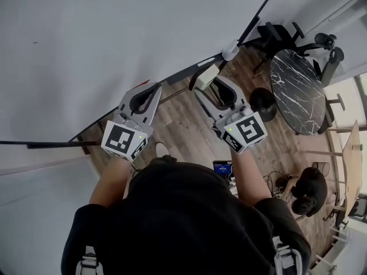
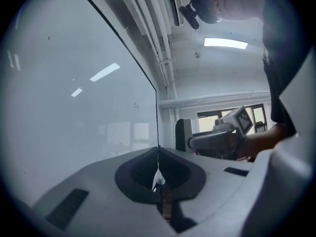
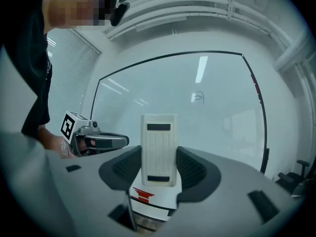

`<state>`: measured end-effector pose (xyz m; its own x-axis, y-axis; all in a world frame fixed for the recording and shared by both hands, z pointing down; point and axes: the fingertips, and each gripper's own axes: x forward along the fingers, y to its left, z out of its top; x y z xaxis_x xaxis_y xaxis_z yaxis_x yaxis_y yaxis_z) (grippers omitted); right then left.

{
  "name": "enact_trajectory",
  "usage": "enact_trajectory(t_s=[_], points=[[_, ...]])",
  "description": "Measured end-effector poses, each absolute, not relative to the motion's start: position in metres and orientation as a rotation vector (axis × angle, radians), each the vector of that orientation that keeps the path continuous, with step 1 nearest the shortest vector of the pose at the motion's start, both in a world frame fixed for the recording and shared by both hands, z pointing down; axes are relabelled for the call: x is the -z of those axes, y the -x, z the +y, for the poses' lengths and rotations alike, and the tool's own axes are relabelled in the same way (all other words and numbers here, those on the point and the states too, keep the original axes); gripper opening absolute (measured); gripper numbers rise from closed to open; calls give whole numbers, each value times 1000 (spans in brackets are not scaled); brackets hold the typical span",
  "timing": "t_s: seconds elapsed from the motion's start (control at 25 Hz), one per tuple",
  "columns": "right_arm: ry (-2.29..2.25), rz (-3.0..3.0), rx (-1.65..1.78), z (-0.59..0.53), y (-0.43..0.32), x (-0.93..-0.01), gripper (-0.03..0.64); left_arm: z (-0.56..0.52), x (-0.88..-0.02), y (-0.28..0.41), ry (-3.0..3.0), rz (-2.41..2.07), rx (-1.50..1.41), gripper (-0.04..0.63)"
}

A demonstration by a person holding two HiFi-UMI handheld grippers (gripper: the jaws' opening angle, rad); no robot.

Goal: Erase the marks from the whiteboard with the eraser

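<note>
The whiteboard (image 1: 103, 33) fills the upper left of the head view. A small drawn mark (image 3: 198, 97) sits on it ahead of my right gripper, and the mark (image 2: 136, 104) also shows in the left gripper view. My right gripper (image 3: 159, 169) is shut on a cream ribbed eraser (image 3: 159, 149), held upright between the jaws and short of the board. From the head view, the eraser (image 1: 207, 75) and right gripper (image 1: 211, 85) are near the board's lower edge. To its left, my left gripper (image 1: 152, 91) is shut with nothing in it, its jaws meeting in a thin line (image 2: 158, 174).
A round black marble table (image 1: 298, 90) and dark office chairs (image 1: 287, 36) stand at the right on a wooden floor. A round black stool (image 1: 262, 103) is close to the right gripper. A slanted pole (image 1: 258, 13) leans by the board's corner. The board's dark bottom rail (image 1: 57, 144) runs left.
</note>
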<state>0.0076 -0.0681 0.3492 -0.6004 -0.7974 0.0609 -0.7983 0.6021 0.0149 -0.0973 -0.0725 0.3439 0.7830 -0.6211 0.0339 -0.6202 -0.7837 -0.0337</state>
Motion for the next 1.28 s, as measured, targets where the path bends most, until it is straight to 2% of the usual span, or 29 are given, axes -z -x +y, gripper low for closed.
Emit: enact_trajectory(t_s=[0.4,0.8,1.28], points=[[-1507,-2679,-15,-114,19,-358,221,-119,-359,114,3014,866,55,6],[-1641,-2687,15,-162,-21,-312,219,-145,-349,91,3015,854,60,6],[-1525,-2845,152,-228,-43,-256,219,-183,-329,66,2919,1056,28,5]])
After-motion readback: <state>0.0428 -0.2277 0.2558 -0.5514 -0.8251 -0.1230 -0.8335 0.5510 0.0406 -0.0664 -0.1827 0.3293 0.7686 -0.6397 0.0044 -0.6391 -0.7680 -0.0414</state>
